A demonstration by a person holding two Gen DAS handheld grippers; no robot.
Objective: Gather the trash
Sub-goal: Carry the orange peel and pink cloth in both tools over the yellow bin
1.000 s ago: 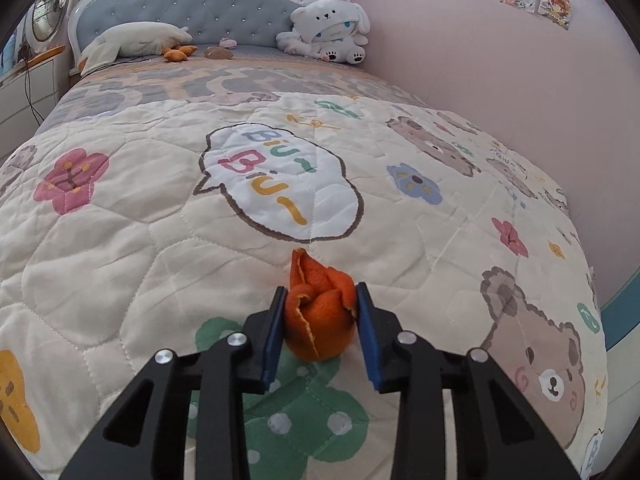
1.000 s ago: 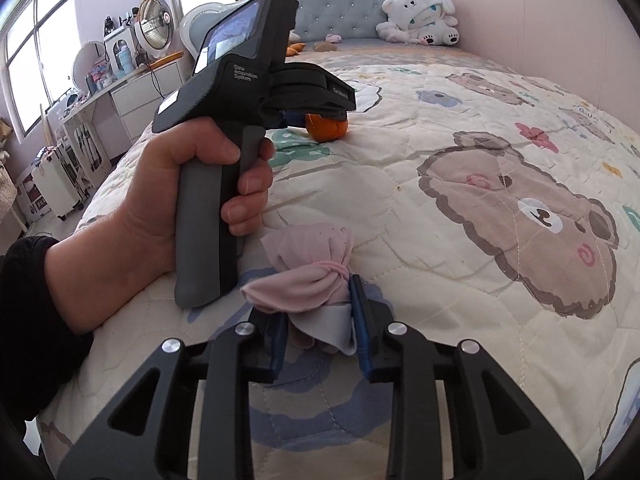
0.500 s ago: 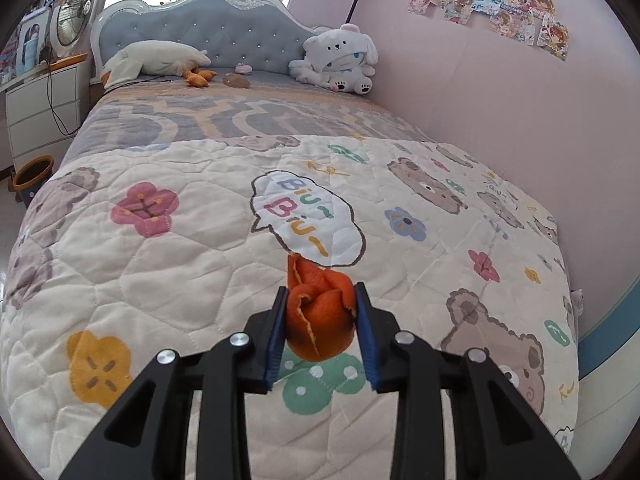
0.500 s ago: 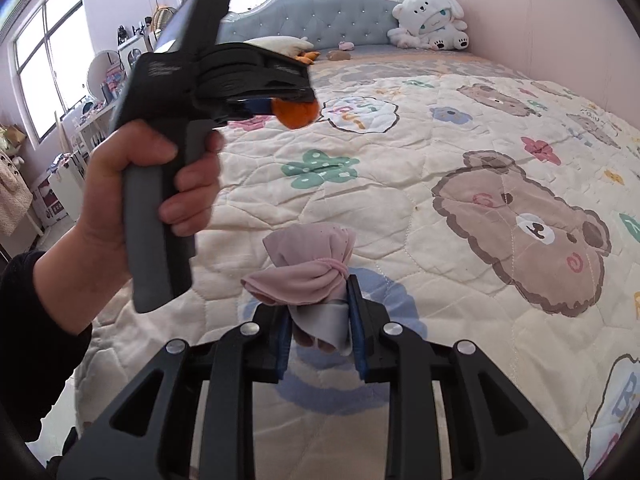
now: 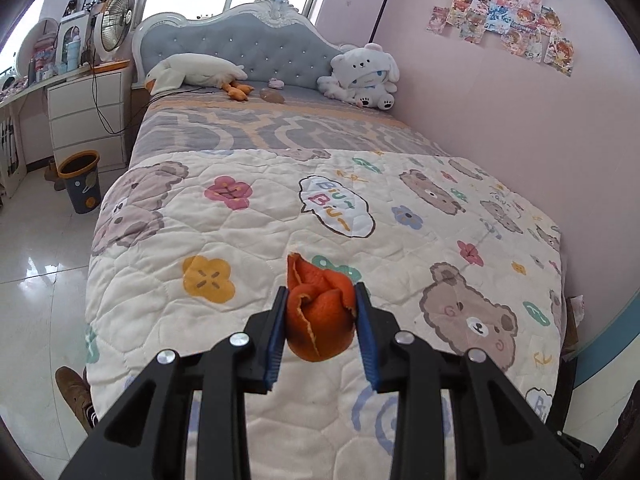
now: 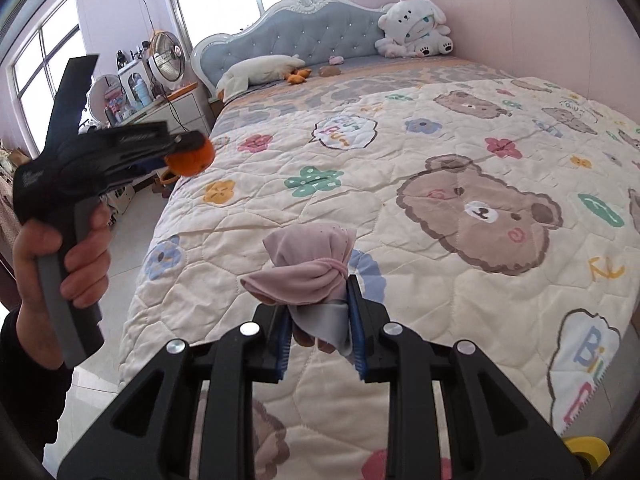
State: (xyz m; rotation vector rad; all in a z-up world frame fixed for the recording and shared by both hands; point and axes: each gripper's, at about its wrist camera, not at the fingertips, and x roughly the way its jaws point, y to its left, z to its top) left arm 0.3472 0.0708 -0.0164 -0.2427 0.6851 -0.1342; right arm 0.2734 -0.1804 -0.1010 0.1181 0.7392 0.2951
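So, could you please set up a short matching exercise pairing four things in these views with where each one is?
Things:
1. orange peel
2. pink cloth bundle
3. white plush dog
4. waste bin

Places:
A. on the floor beside the bed
B. in the right hand-held gripper
C. against the headboard
D. in the left hand-held gripper

Pairs: 1-D, 2-B, 3-C, 4-A

Left gripper [image 5: 320, 330] clamped on a curled orange peel [image 5: 320, 314], held in the air above the foot of the bed's cartoon quilt [image 5: 260, 232], with a dark orange-rimmed waste bin [image 5: 80, 182] on the floor left of the bed beside white drawers [image 5: 86, 118].
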